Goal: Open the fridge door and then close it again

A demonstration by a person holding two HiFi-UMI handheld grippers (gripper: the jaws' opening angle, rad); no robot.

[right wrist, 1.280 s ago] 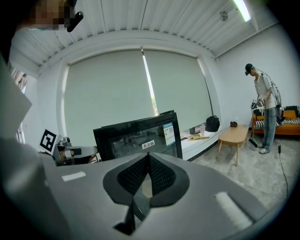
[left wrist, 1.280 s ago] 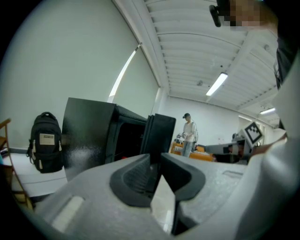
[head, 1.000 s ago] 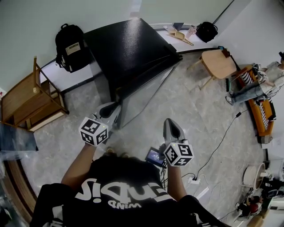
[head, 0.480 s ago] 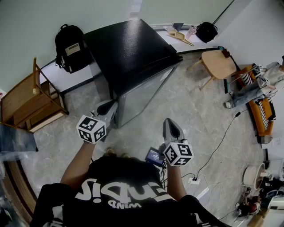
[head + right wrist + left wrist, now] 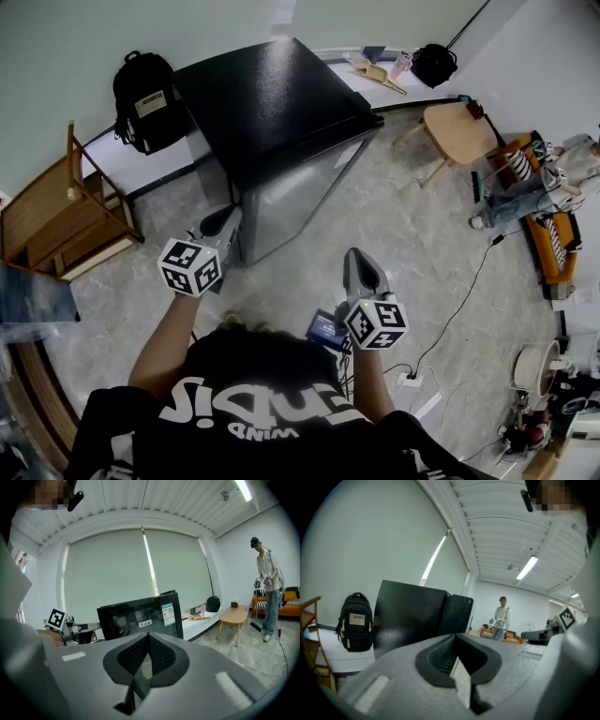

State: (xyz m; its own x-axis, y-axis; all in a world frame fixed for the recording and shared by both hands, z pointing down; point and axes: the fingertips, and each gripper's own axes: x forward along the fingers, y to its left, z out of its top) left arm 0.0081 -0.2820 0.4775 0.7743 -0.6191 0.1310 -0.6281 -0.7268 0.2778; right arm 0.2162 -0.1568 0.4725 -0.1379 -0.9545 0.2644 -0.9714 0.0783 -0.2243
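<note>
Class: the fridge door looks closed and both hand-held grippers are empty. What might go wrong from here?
1. The door may not be fully sealed: the left hand-held gripper, whose jaws have just closed on nothing, sits beside the fridge's corner, not pressing the door.
2. Stepping back, the person might catch the cable on the floor to their right.
</note>
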